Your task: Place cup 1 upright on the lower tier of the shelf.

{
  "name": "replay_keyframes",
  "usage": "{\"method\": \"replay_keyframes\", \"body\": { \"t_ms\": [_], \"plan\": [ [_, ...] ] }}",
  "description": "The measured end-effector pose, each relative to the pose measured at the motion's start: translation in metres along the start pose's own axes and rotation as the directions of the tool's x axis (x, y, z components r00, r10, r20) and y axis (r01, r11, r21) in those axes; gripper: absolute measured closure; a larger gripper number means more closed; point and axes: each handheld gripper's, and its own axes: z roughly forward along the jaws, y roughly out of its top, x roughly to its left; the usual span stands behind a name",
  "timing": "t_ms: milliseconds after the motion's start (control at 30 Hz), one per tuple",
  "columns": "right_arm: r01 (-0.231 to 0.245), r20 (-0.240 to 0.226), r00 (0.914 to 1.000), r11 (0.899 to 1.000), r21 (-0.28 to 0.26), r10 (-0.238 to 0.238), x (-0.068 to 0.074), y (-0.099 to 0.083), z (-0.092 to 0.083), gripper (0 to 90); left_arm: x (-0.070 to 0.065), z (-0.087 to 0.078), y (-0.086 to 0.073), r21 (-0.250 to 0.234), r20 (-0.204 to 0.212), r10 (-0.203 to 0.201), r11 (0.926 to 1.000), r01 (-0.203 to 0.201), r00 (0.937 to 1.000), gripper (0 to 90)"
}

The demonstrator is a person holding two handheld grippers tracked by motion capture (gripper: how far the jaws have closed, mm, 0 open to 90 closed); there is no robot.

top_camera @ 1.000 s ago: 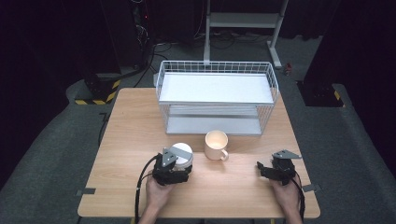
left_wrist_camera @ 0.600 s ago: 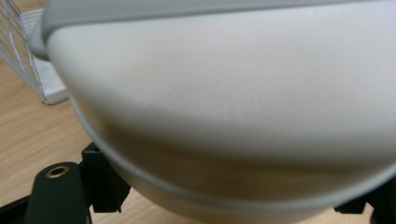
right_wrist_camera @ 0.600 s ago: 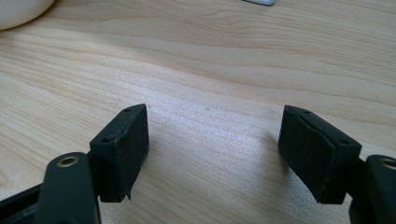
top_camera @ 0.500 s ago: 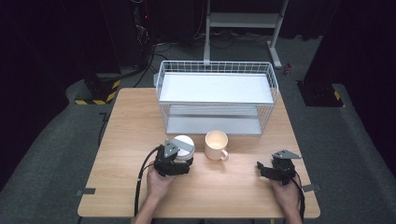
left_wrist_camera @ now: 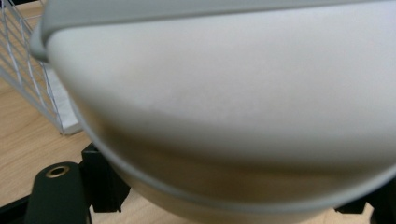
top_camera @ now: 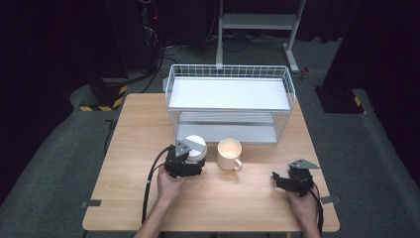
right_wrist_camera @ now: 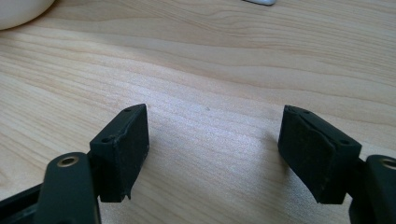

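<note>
left claw [top_camera: 190, 161] gripping grey cup [left_wrist_camera: 224, 107], wire rack [left_wrist_camera: 28, 74] beside

Our right gripper [right_wrist_camera: 212, 154] hangs low over the bare wooden counter [right_wrist_camera: 224, 70], its black jaws standing wide apart with nothing between them. At the far left corner we see a pale rounded cup [right_wrist_camera: 18, 11].

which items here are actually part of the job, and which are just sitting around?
In play:
- white bowl, held between the jaws of the left gripper
- wire rack, just beyond the bowl, probably where it goes

Idle:
- cream mug, standing alone on the table
- right gripper, open over bare wood, holding nothing
</note>
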Motion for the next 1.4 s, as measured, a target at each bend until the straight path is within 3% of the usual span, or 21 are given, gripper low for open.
{"method": "replay_keyframes", "body": {
  "t_ms": [233,333,667,1100,1400],
  "plan": [
    [0.004,-0.002,1.0,1.0,0.0,-0.004,0.0,0.0,0.0,25.2,0.005,0.012,0.008,0.009,-0.01,-0.005,1.0,0.005,0.9999,19.3],
    [0.005,-0.003,1.0,1.0,0.0,-0.005,0.0,0.0,0.0,25.2,0.009,0.018,0.011,-0.001,-0.008,-0.031,0.9995,0.031,0.9995,19.4],
    [0.005,-0.003,1.0,1.0,0.0,-0.005,0.0,0.0,0.0,25.2,0.016,0.037,0.023,0.01,-0.056,-0.035,0.9993,0.035,0.9978,19.3],
    [0.008,-0.006,0.9999,1.0,0.001,-0.008,0.0,0.0,0.0,25.2,0.025,0.054,0.031,0.027,-0.075,-0.049,0.9983,0.052,0.996,19.3],
    [0.008,-0.007,0.9999,1.0,0.001,-0.008,0.0,0.0,0.0,25.2,0.033,0.067,0.033,0.018,-0.09,-0.094,0.9953,0.096,0.9916,19.4]
  ]
}}
